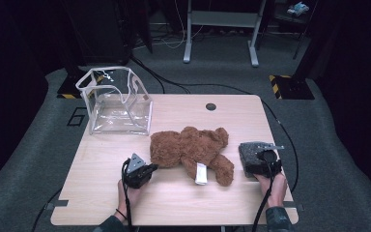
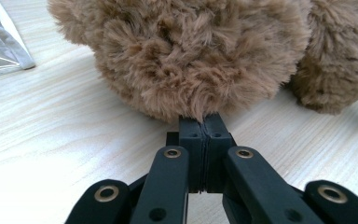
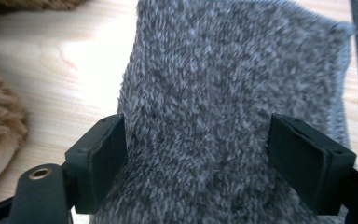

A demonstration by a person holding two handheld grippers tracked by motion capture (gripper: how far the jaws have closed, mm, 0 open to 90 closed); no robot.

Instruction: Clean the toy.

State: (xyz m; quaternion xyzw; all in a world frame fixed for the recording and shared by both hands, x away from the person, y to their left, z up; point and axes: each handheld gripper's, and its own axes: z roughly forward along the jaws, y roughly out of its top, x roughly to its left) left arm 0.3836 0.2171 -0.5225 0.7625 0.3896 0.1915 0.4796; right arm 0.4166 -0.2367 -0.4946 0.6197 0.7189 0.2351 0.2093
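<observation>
Nearest the lens, my right gripper (image 3: 219, 163) stands with its jaws spread wide to either side of a grey fleecy cloth (image 3: 233, 102), whose pile fills the gap between the pads without yet being pinched; in the high view this cloth (image 1: 253, 153) lies folded close to the right edge of the table (image 1: 101, 193), with the right gripper (image 1: 266, 159) over its near side. My left gripper (image 2: 204, 133) has its jaws pressed fully together, tips touching the fur of the brown teddy bear (image 2: 186, 56); whether a tuft is actually caught between them I cannot tell. The teddy bear (image 1: 191, 150) lies on its side at mid-table, a white label (image 1: 201, 174) showing at its near side, with the left gripper (image 1: 142, 170) just beside its left end. A clear plastic bag (image 1: 116, 101) stands open-mouthed at the far left corner, apart from the bear. I judge the step in hand to be taking hold of the cloth, with packing into the bag still wholly ahead. The next move calls for closing the right jaws on the cloth and lifting it straight up before any travel. Room is tight on the right, where the cloth nearly reaches the table edge; the bare wood near me and between bear and bag gives open passage leftward.
</observation>
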